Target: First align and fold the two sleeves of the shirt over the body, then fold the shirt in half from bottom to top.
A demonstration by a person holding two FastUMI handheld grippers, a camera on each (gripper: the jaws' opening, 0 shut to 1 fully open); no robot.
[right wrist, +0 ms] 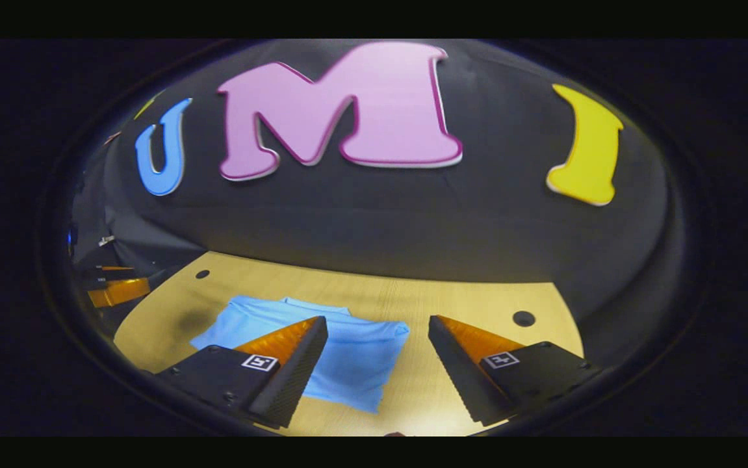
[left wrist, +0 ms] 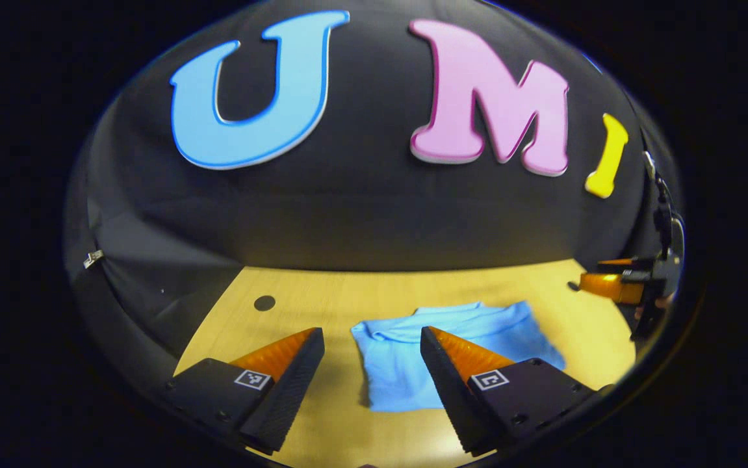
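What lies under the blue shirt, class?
The blue shirt lies folded on the wooden table; bare wood shows around it. Anything beneath its layers is covered.

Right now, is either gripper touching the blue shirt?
Apart: both gripper views show open fingers raised above the table, the left gripper and right gripper holding nothing; shirt lies flat.

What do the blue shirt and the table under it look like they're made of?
Shirt: looks like soft matte knit, likely cotton; it drapes and creases without shine. Table: pale wood or wood-look laminate, smooth, with faint grain lines; which one is unclear.
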